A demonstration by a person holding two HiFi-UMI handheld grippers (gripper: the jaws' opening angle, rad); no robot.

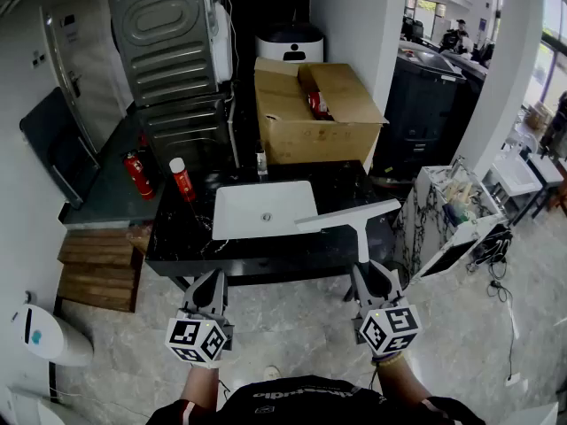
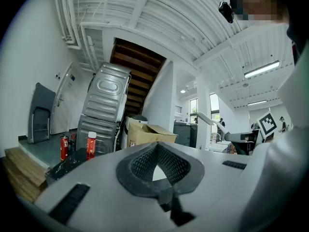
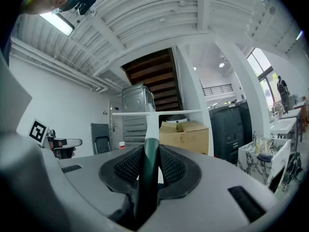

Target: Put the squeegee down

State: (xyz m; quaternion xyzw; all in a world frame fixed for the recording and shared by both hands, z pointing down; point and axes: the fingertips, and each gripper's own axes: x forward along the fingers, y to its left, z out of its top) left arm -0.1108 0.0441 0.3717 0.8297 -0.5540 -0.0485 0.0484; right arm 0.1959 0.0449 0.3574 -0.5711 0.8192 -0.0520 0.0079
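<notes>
Squeegee (image 1: 347,215), white T-shaped blade on a dark green handle, is pinched by that handle in the right hand-held gripper (image 1: 368,277). The blade's out over the black desk (image 1: 266,253) for setting down. Left hand-held gripper (image 1: 211,277) is closed, empty.

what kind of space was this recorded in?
Probably a workshop or test lab mocked up with home fixtures, not a lived-in home: a white sink set in a black counter, a tilted grey appliance casing, and an open cardboard box behind.

White walls (image 1: 354,16), marble floor (image 1: 292,326), black counter (image 1: 177,235), cardboard box (image 1: 301,135), ribbed white ceiling (image 3: 145,13)
</notes>
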